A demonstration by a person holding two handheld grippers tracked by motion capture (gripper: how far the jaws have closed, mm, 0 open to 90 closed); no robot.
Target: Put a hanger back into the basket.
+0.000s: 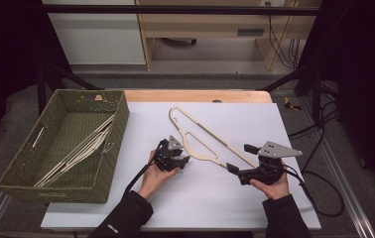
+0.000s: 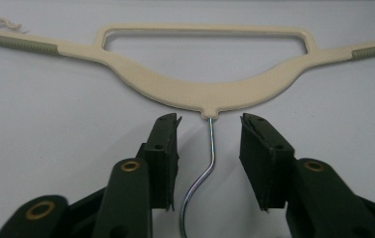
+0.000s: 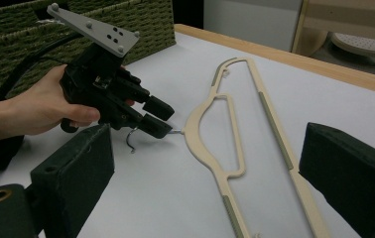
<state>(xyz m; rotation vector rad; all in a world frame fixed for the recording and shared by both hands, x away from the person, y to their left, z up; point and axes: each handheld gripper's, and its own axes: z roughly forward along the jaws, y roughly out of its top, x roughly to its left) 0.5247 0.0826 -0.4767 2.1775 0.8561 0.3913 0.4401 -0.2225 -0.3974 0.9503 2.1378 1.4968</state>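
Several cream hangers (image 1: 79,148) already lying in the woven basket (image 1: 111,168) by the table's left edge — one hanger (image 1: 203,141) left, flat and diagonal near the middle of the white surface (image 1: 185,203). Left gripper (image 2: 209,130) straddling its wire hook (image 2: 203,173), jaws partly open, apparently not yet pinching — lifting and binning probably next. Right gripper (image 3: 205,168) wide open, empty, toward the right edge.
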